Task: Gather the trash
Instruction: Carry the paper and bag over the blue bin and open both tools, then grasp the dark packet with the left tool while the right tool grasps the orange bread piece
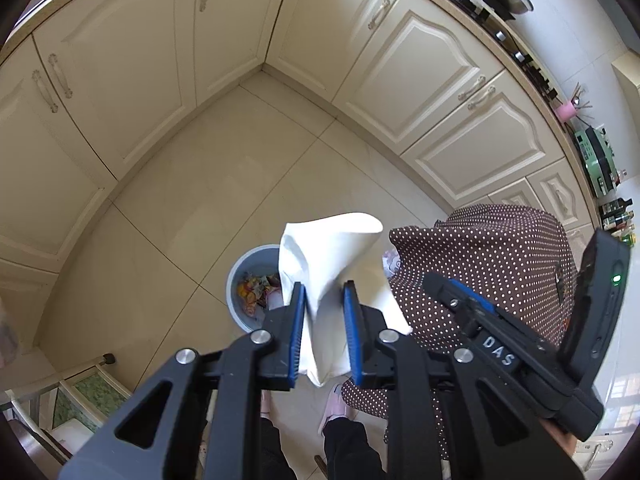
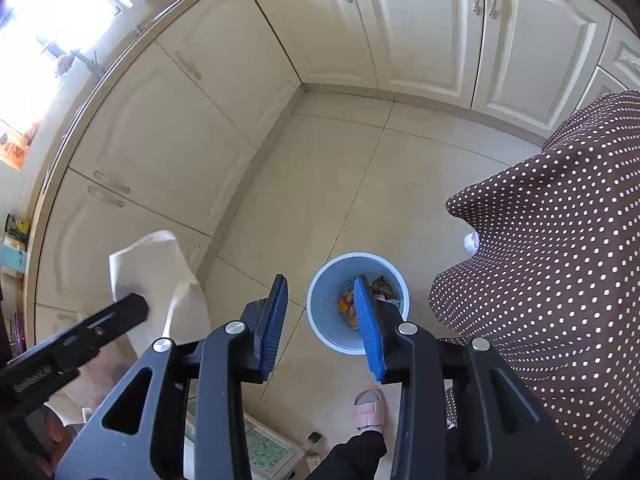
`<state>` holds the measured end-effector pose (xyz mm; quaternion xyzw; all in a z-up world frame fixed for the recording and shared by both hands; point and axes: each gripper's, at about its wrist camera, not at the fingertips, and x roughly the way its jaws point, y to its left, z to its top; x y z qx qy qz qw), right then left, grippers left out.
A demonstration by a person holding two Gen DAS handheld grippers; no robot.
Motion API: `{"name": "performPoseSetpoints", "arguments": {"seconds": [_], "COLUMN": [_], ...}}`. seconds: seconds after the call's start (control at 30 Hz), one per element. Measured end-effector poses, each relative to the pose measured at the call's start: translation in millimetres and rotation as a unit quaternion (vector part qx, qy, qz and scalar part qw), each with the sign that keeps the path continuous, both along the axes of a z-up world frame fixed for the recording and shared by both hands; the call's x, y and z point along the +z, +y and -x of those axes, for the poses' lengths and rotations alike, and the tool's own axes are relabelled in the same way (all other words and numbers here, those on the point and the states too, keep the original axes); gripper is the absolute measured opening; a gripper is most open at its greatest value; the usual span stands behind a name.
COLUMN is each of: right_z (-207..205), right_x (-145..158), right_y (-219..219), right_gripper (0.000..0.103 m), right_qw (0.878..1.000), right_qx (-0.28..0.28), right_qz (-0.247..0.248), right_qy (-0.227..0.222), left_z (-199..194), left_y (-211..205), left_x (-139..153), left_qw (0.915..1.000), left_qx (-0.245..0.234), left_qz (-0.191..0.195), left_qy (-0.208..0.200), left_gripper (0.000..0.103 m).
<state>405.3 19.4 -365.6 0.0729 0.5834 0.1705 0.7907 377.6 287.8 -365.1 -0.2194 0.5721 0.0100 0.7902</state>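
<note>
The left hand-held gripper [image 1: 323,292] pinches a white paper sheet [image 1: 328,256] at lower centre above the blue trash bin [image 2: 320,300], while the right hand-held gripper [image 2: 322,294] gapes empty over the bin.

Glossy floor tiles [image 2: 320,184] — smooth plastic bin [image 2: 324,320] — matt white paper [image 1: 332,256].

The right gripper [image 2: 325,322] points down at the floor [image 2: 320,184], jaws apart with nothing between them. Just beyond its right finger stands a blue bin [image 2: 320,308] (colourful scraps inside). At left, the left gripper [image 2: 120,312] shows against a white bag [image 2: 160,276]. A dotted brown cloth [image 2: 552,264] fills the right side.
</note>
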Motion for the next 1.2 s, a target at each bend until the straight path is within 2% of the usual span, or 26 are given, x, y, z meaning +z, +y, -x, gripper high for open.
{"name": "performPoseSetpoints", "arguments": {"seconds": [0.4,0.53,0.77,1.0,1.2], "right_z": [-7.0,-8.6,-10.1,-9.8,-1.1], "right_x": [22.1,26.1,34.4,51.9,71.8], "right_y": [-22.2,-34.0,-66.7,-122.9,-210.4], "right_gripper": [0.038,0.039,0.040,0.041,0.042], "right_qw": [0.999,0.999,0.998,0.996,0.988], "right_qx": [-0.023,-0.028,-0.043,-0.071,-0.125], "right_qz": [-0.013,-0.018,-0.030,-0.037,-0.010], "right_qy": [-0.020,-0.023,-0.030,-0.050,-0.089], "left_z": [-21.8,-27.7,-35.1,-49.0,-67.5], "left_y": [-27.4,-39.4,-68.4,-128.1,-214.4], "left_x": [-0.8,-0.4,4.9,28.3,46.2], "left_qw": [0.9995,0.9994,0.9993,0.9985,0.9949], "left_qx": [-0.020,-0.021,-0.030,-0.055,-0.098], "left_qz": [0.013,0.010,0.009,0.005,0.003], "left_qy": [0.020,0.024,0.023,0.000,-0.020], "left_gripper": [0.020,0.028,0.030,0.033,0.040]}}
